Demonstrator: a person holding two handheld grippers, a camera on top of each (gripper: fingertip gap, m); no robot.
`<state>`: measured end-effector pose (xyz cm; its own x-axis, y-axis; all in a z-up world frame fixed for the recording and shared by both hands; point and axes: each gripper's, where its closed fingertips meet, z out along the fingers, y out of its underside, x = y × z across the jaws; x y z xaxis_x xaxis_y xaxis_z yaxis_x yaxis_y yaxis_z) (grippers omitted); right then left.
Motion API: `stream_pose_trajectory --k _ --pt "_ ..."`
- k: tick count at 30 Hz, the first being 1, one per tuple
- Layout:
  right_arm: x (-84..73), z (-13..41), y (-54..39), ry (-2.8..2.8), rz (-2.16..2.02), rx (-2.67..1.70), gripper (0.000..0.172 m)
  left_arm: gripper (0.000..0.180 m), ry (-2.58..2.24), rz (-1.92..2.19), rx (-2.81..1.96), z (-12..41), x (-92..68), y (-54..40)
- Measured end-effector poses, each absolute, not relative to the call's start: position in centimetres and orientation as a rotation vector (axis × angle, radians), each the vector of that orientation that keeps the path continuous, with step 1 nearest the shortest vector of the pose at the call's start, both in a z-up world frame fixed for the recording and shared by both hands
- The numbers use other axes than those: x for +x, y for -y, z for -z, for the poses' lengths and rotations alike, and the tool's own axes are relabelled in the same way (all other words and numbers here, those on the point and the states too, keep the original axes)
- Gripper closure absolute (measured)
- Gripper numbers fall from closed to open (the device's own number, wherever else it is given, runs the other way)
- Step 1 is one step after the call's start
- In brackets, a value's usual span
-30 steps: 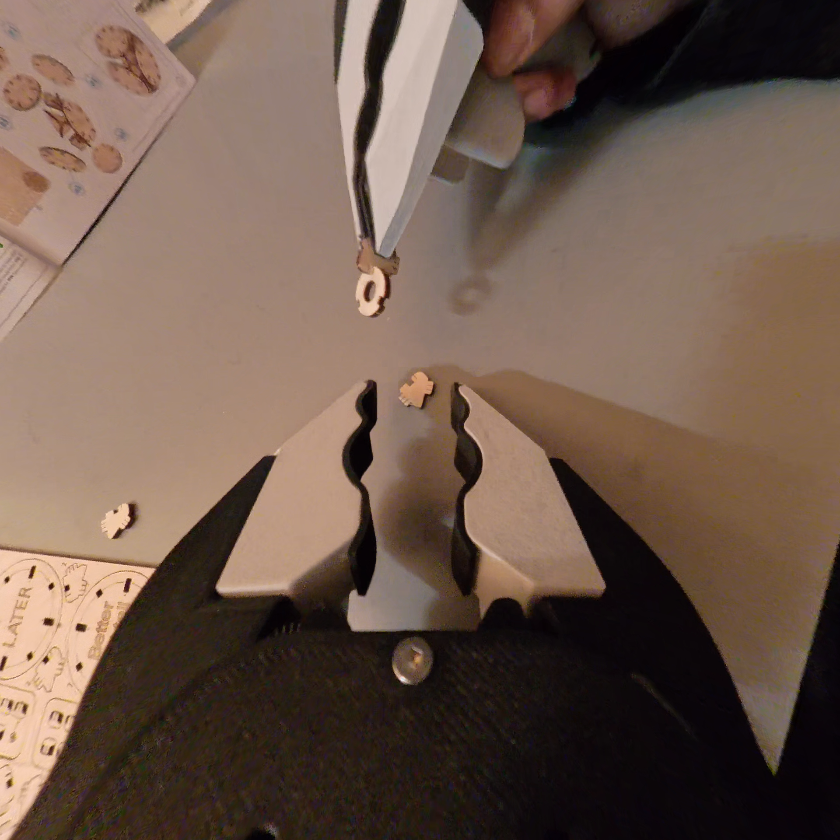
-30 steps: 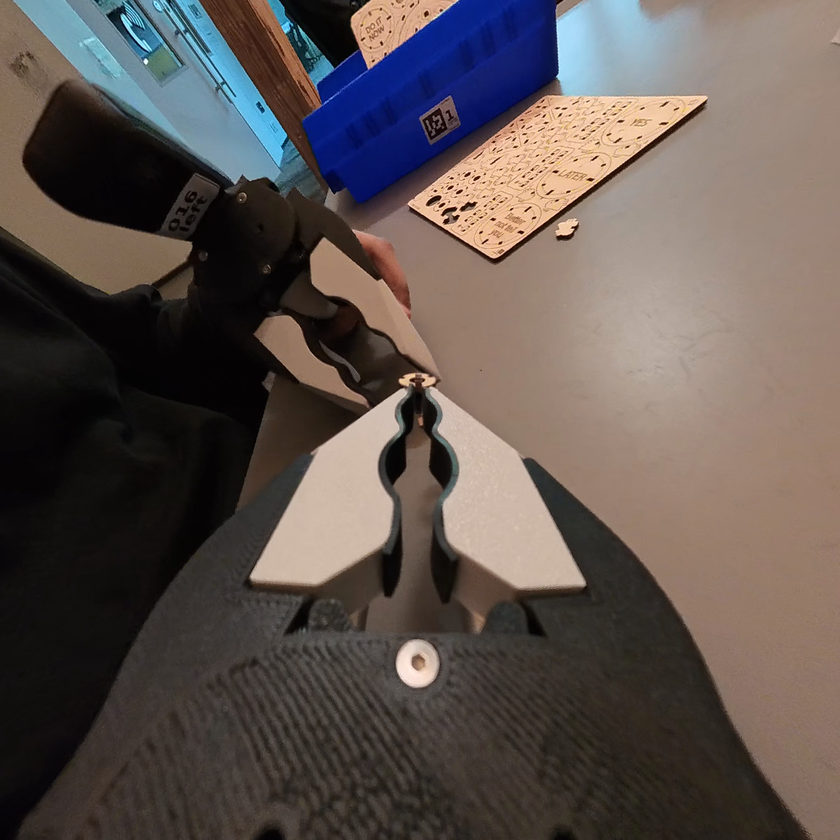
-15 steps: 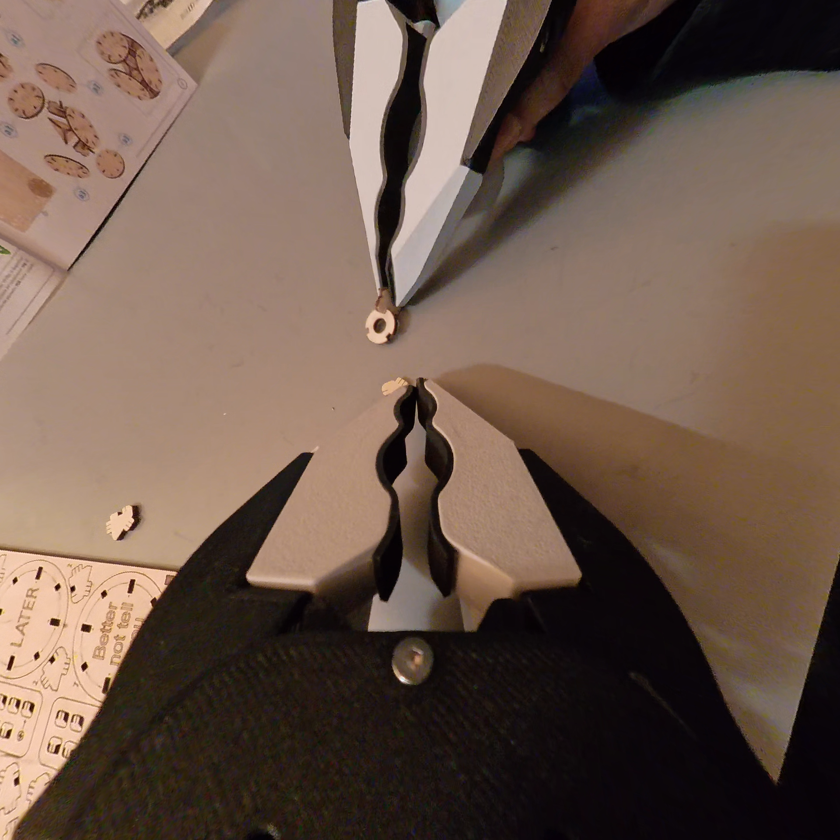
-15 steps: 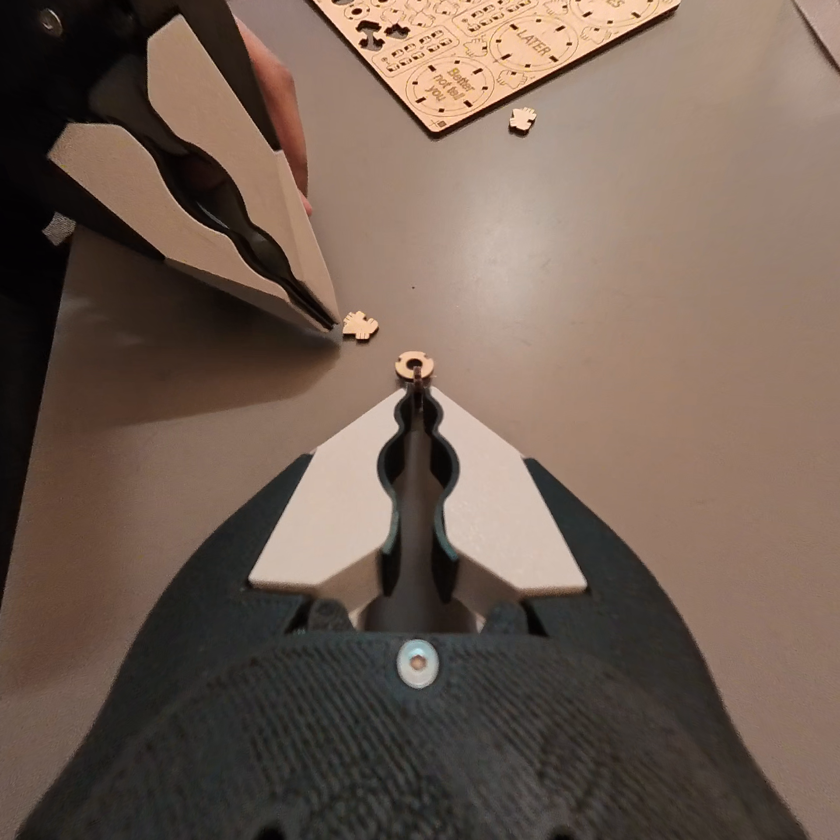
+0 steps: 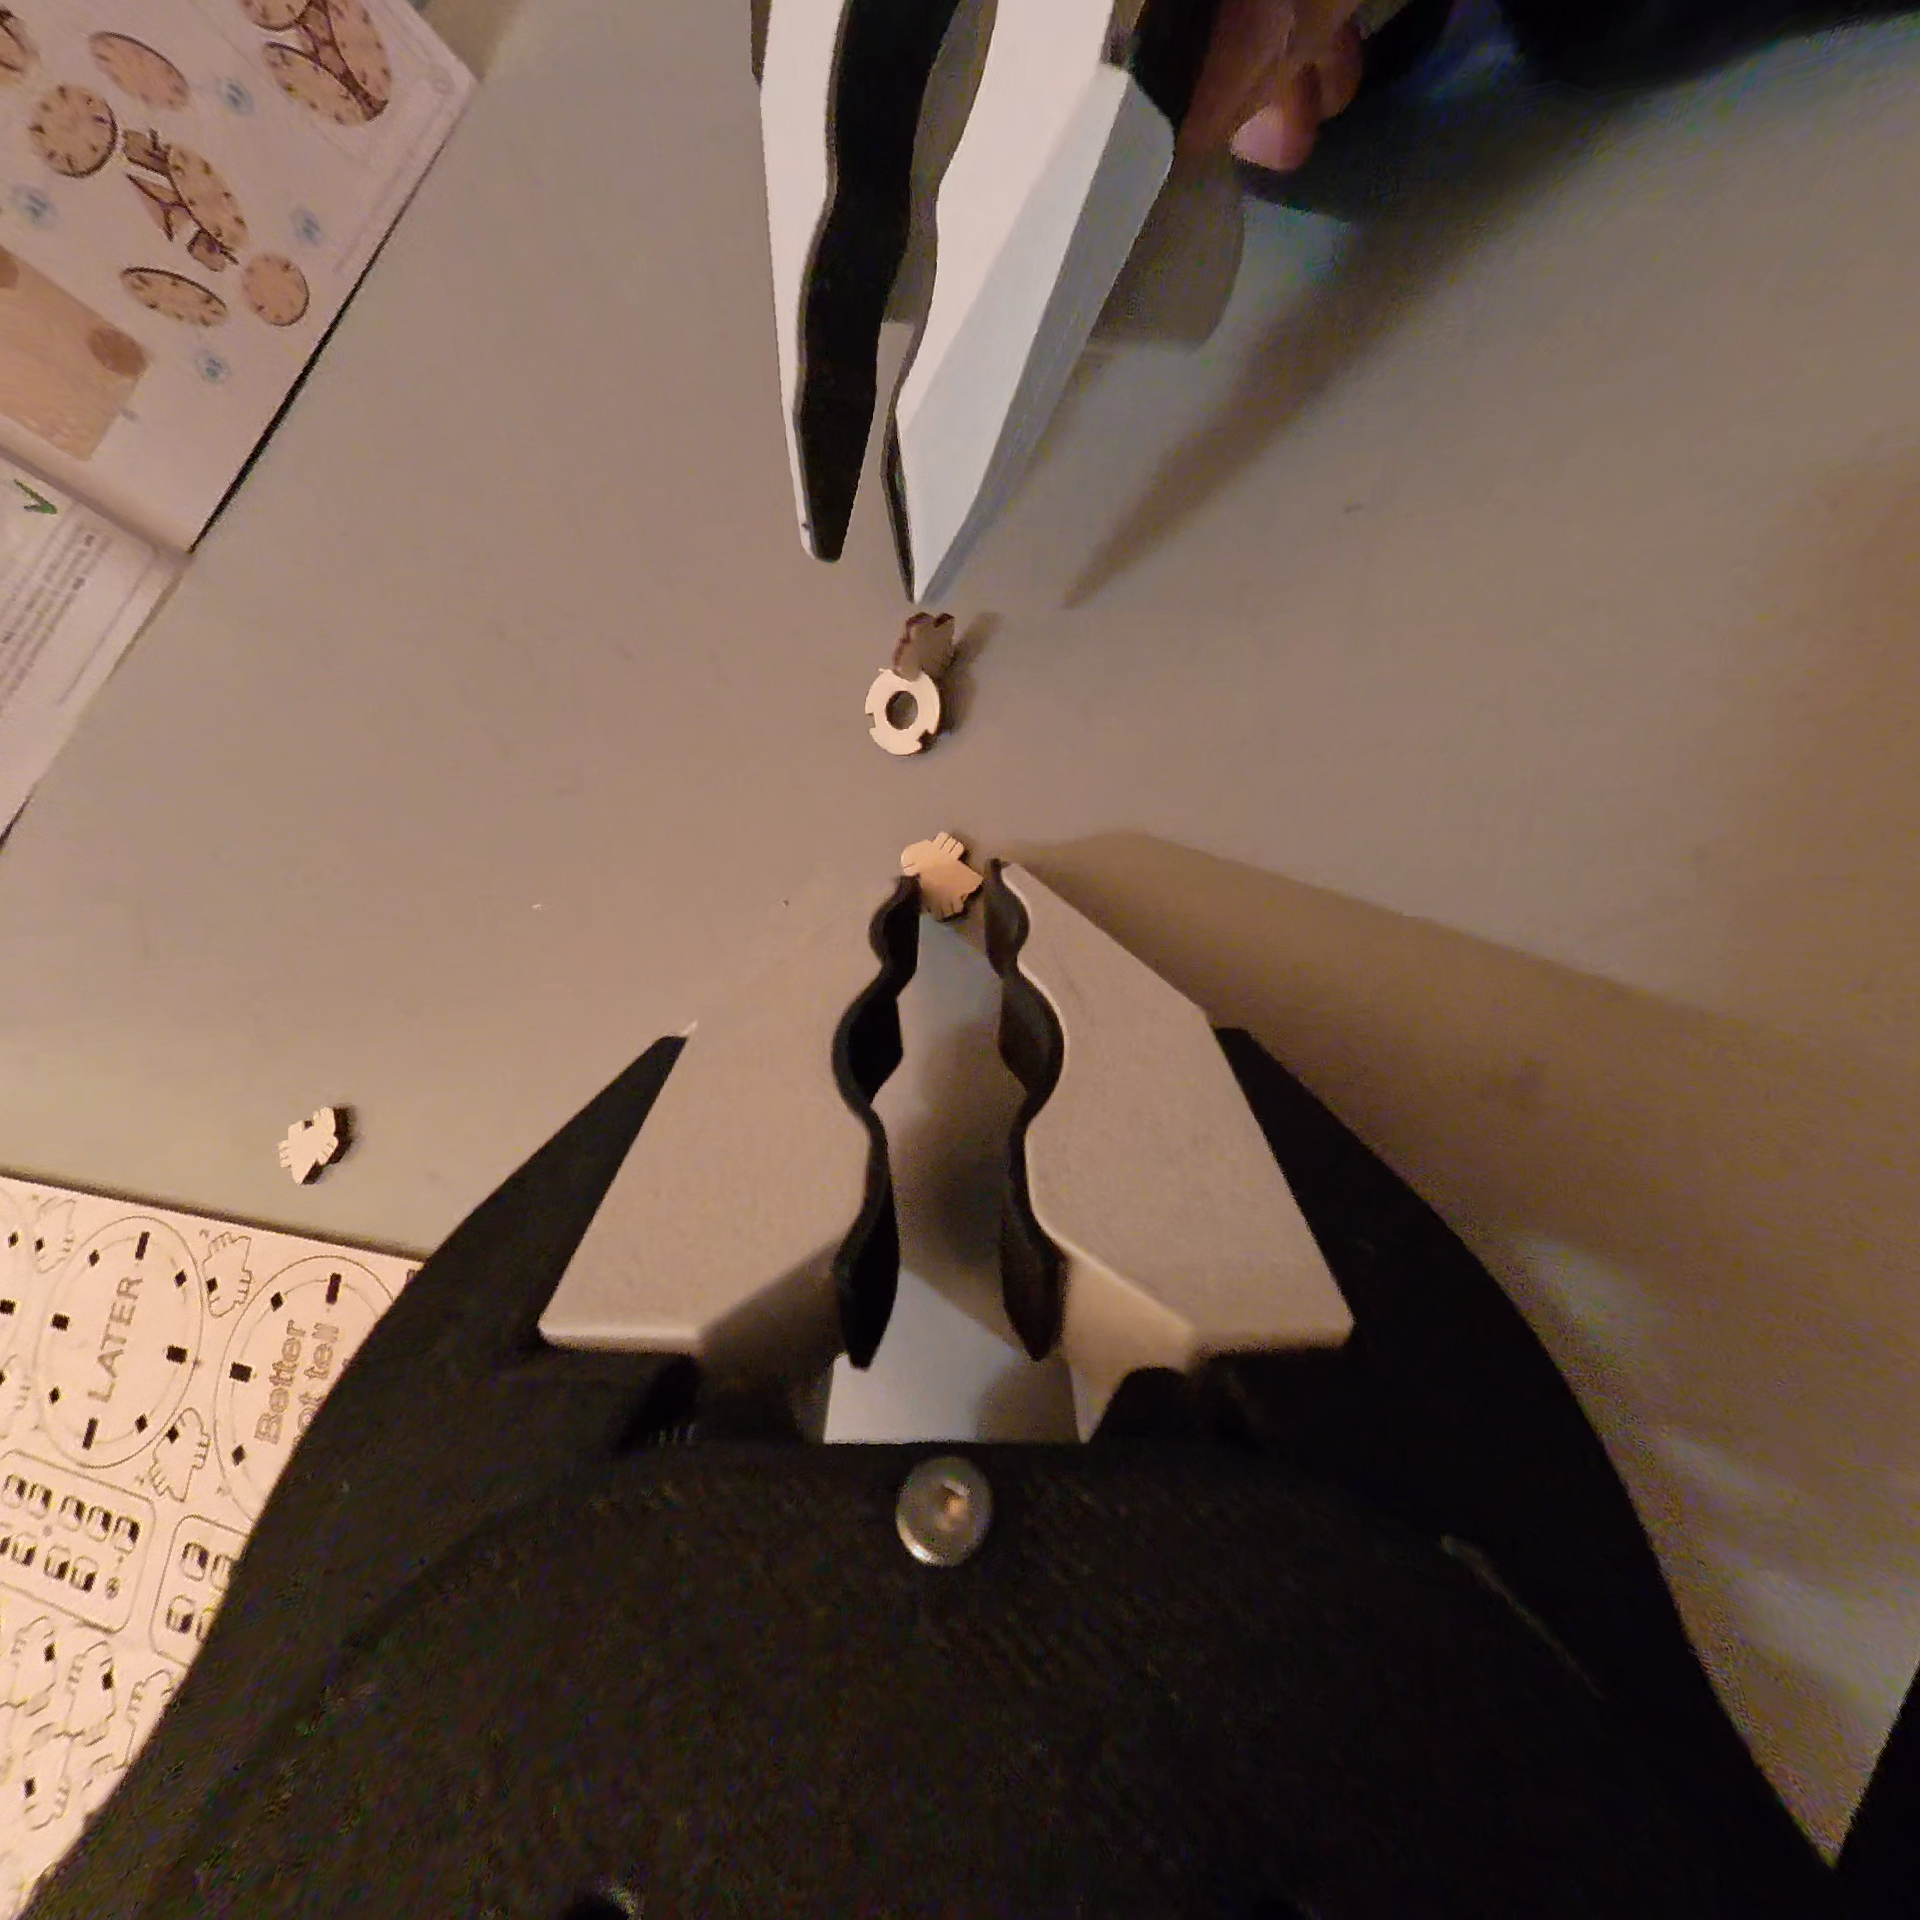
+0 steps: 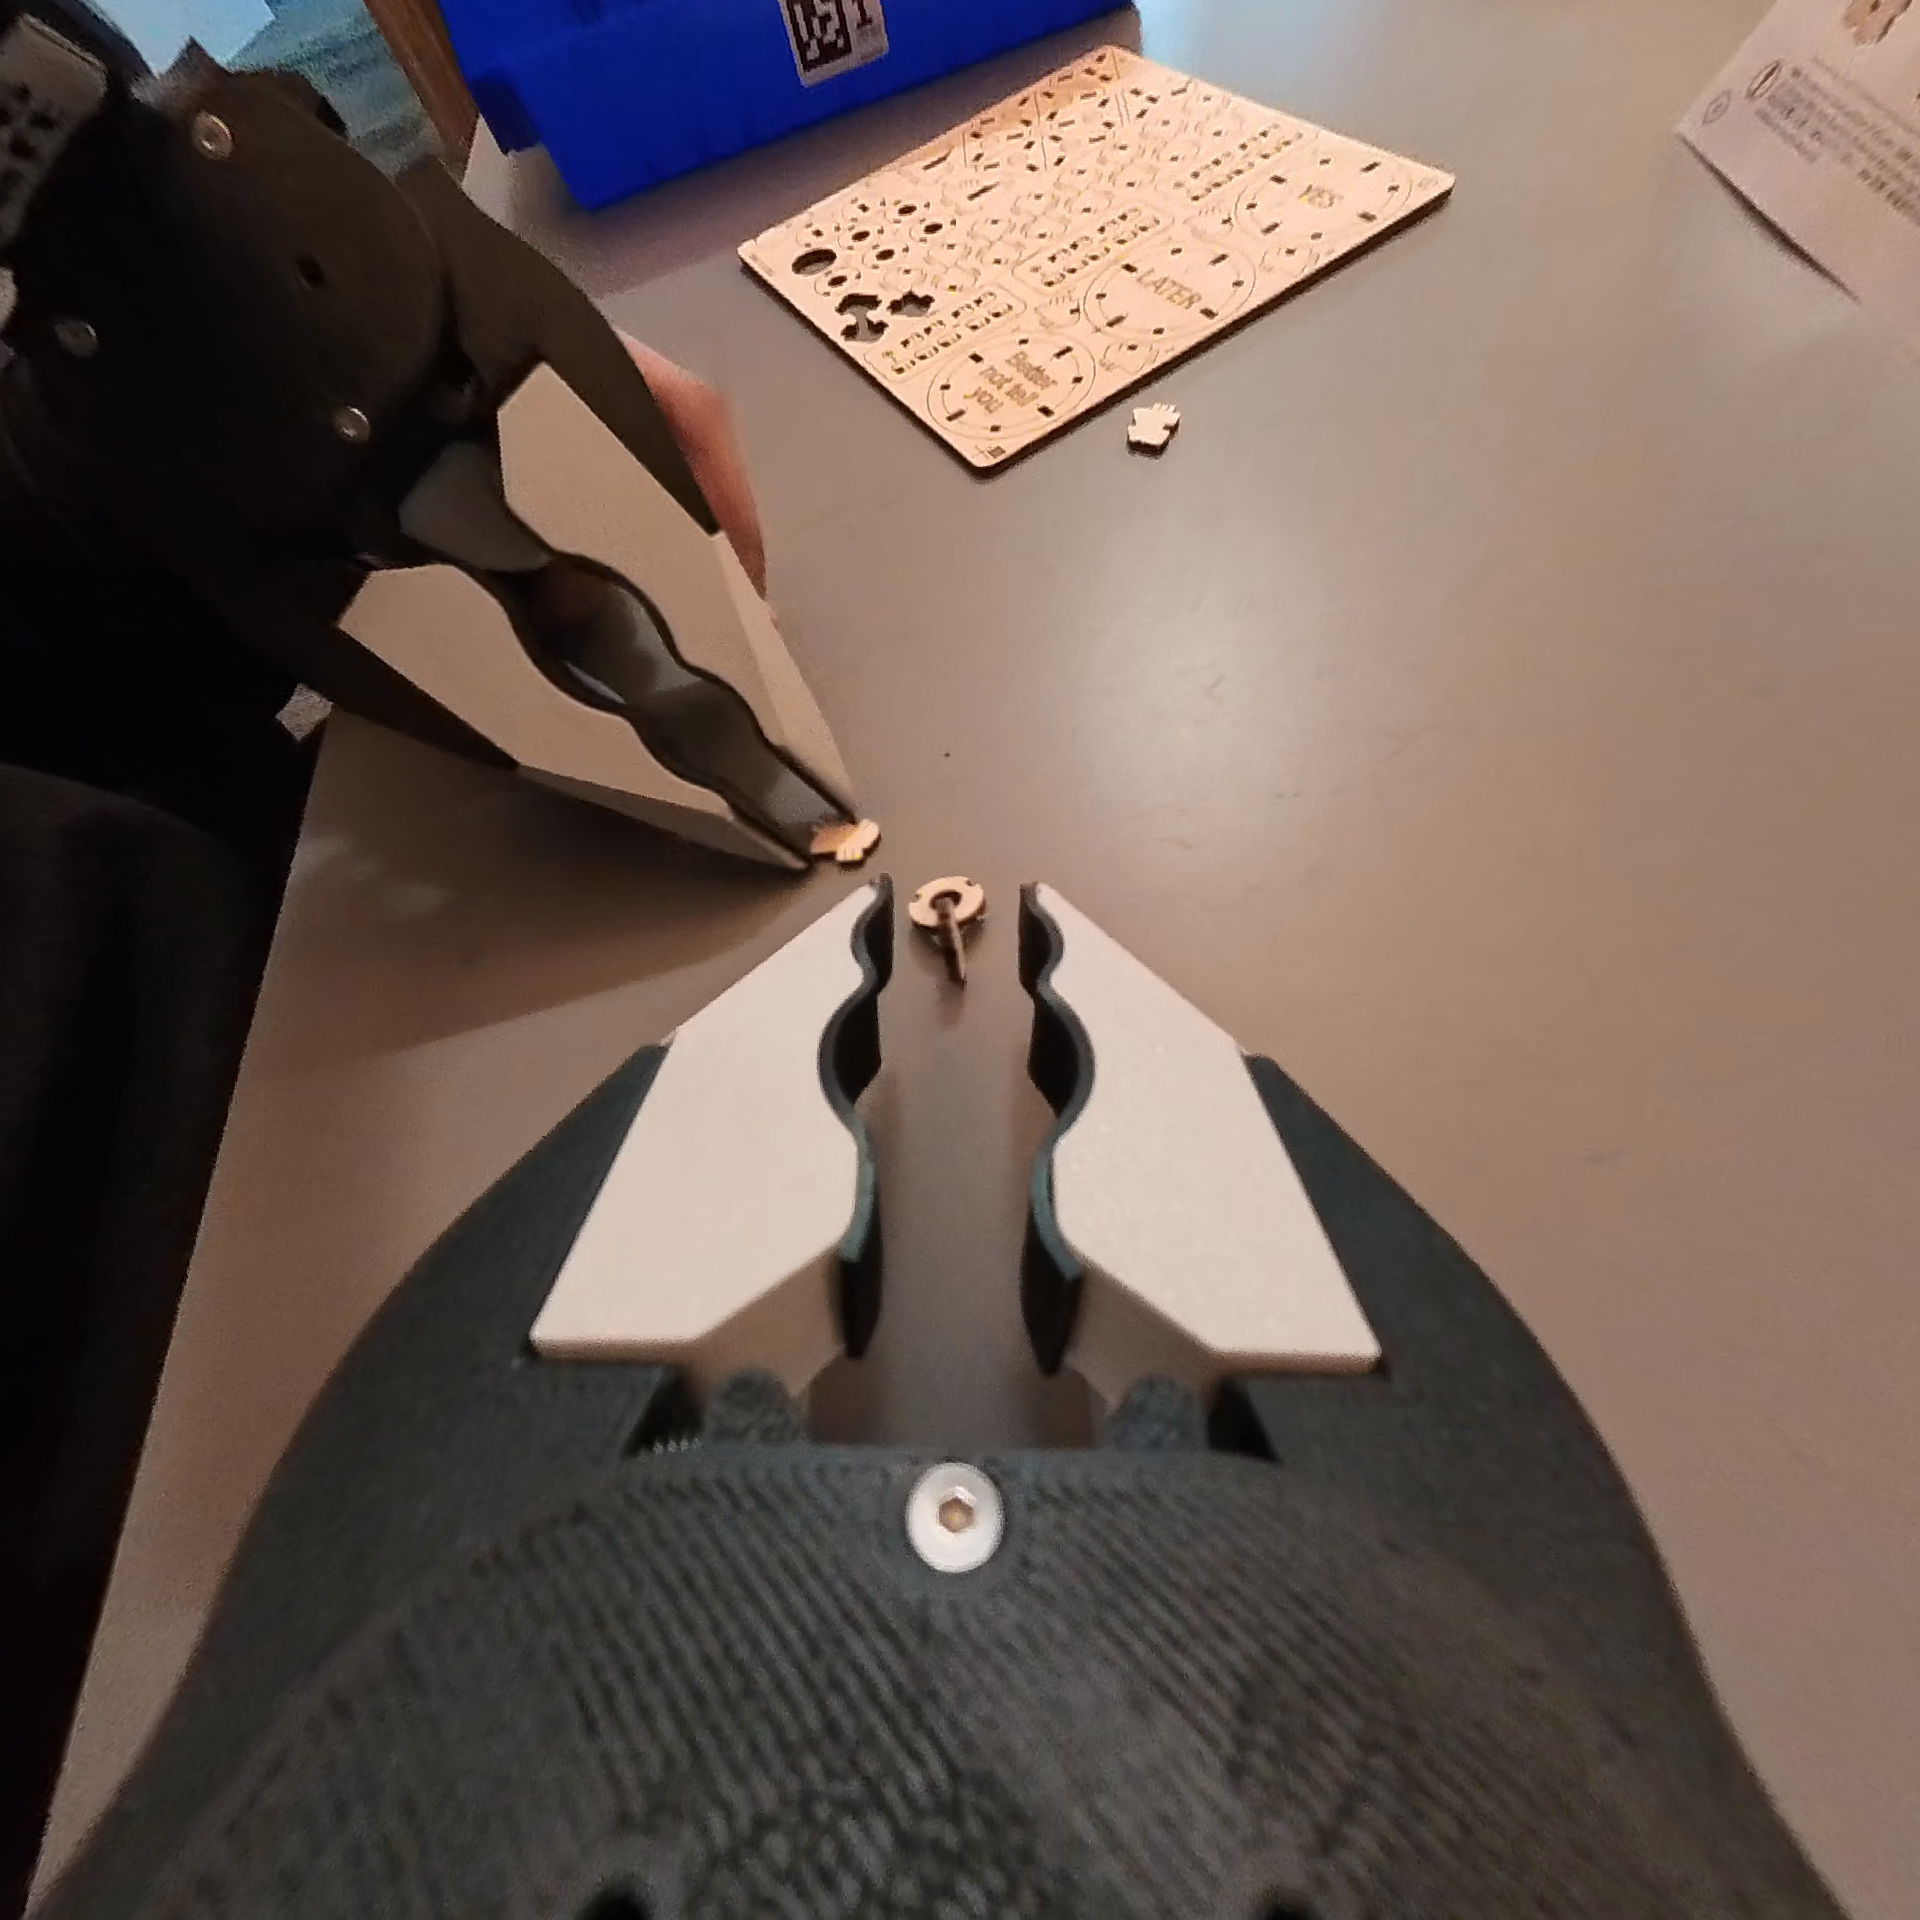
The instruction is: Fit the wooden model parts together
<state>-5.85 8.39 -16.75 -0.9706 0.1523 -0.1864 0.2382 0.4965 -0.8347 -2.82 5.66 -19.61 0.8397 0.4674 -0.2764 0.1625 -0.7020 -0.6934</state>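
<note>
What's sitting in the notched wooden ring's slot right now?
A thin wooden hand-shaped piece stands on edge in the ring, which rests on the grey table between the open right gripper's pads, touching neither. How deep it seats is hidden.

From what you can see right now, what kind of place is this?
Probably an indoor hobby or assembly workbench: a plain grey table holds a laser-cut wooden parts sheet, a printed instruction leaflet and a blue storage bin.
</note>
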Motion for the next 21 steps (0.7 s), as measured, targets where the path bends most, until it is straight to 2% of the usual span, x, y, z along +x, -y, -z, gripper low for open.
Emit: stream_pose_trajectory --k 1,2,10,11,13,15,21 --pt "-5.8 16.6 -8.3 -2.635 1.504 0.341 0.15 0.17 0.454 -0.567 -2.322 19.5 -2.7 -5.7" --pt "-5.7 16.5 -8.3 -2.63 1.516 0.335 0.15 0.18 0.457 -0.562 -2.298 19.2 -2.8 -5.8" --pt "-4.8 15.0 -7.5 -2.621 1.64 0.198 0.15 0.18 0.632 -0.387 -1.98 15.3 -3.6 -5.3" --pt "-4.8 15.0 -7.5 -2.629 1.64 0.193 0.15 0.175 0.684 -0.382 -1.974 15.5 -4.0 -5.0" --pt "-4.9 15.1 -7.5 -2.632 1.639 0.202 0.15 0.149 0.795 -0.357 -2.026 16.8 -4.5 -4.4" --pt "-5.0 15.2 -7.6 -2.628 1.637 0.214 0.15 0.137 0.836 -0.367 -2.111 18.2 -4.4 -4.4" --pt "-5.1 15.0 -7.6 -2.626 1.642 0.228 0.15 0.153 0.795 -0.421 -2.225 19.4 -4.0 -4.8"
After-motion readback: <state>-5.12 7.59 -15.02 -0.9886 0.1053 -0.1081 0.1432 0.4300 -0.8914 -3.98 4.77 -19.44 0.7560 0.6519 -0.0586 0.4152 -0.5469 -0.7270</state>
